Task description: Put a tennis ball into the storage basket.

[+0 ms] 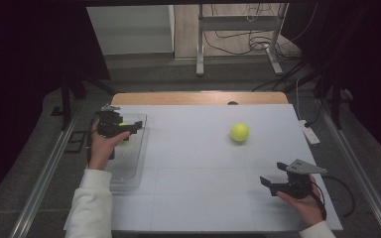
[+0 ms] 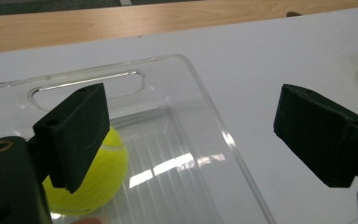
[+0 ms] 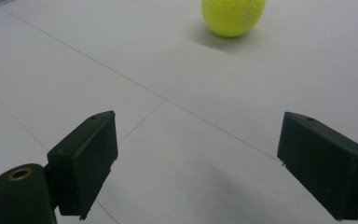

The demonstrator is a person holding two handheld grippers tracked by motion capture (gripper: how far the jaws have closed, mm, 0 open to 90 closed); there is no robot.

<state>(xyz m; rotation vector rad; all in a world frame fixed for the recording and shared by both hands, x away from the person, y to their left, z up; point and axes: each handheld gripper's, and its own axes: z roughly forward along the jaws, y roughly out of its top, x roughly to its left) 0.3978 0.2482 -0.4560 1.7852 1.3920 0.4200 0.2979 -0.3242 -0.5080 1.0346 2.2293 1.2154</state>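
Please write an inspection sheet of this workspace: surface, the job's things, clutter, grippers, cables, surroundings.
Surface: white table top, wooden strip at the far edge.
Job's things: one tennis ball lies in the clear tray at the left; a second tennis ball lies loose on the table.
Clutter: nothing seen on the table.
Grippers: left gripper above the tray, jaws open, apart from the ball; right gripper near the right edge, jaws open, empty.
Cables: one trails from the right gripper; more lie on the floor behind.
Surroundings: metal stand, dark curtains at both sides.

Left tool (image 1: 135,125): jaws apart, nothing gripped, forearm stretched forward.
Right tool (image 1: 268,181): jaws wide apart, empty, held low.
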